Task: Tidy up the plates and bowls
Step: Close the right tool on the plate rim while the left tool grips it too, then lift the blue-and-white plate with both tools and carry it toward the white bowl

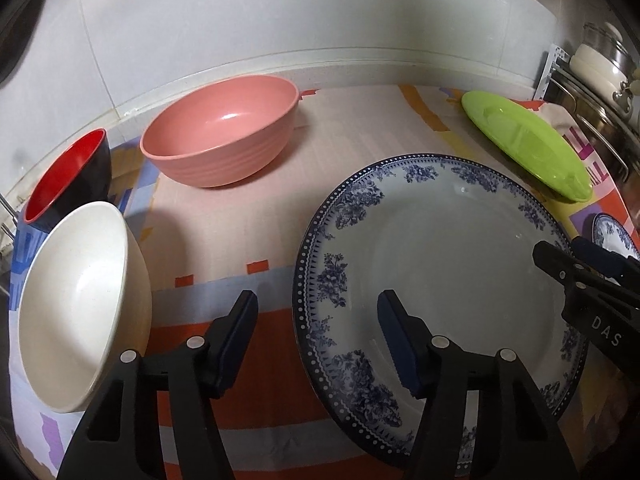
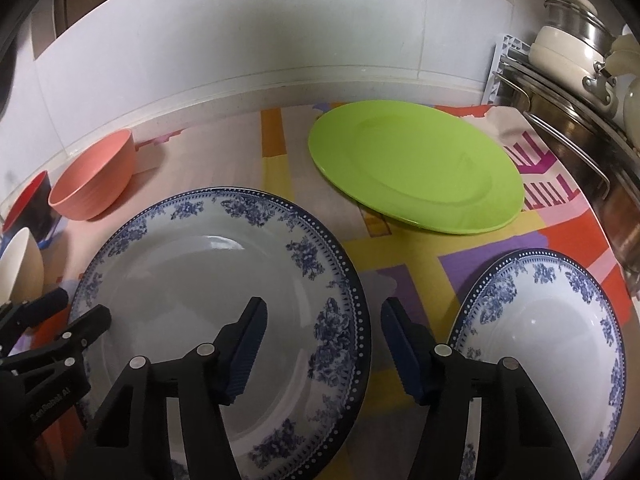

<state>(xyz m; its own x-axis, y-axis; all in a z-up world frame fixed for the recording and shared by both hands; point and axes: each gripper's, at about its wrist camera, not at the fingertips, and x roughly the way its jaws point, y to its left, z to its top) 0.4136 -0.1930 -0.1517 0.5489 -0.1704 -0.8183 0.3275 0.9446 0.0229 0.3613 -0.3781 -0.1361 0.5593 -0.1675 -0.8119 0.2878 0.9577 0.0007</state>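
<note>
A large blue-and-white floral plate (image 1: 452, 264) (image 2: 192, 280) lies on the patterned cloth. My left gripper (image 1: 318, 312) is open, its jaws straddling the plate's left rim. My right gripper (image 2: 324, 318) is open, its jaws straddling the plate's right rim; it also shows in the left wrist view (image 1: 568, 252). A second blue-and-white dish (image 2: 548, 340) lies right of it. A green plate (image 2: 416, 168) (image 1: 524, 144) lies behind. A pink bowl (image 1: 220, 128) (image 2: 94, 184), a red-and-black bowl (image 1: 68, 176) and a cream bowl (image 1: 80, 304) stand to the left.
A patterned cloth (image 2: 420, 268) covers the counter. A white wall (image 1: 280, 20) runs along the back. A metal rack with pots (image 2: 580, 64) stands at the right edge. The left gripper shows in the right wrist view (image 2: 60, 320).
</note>
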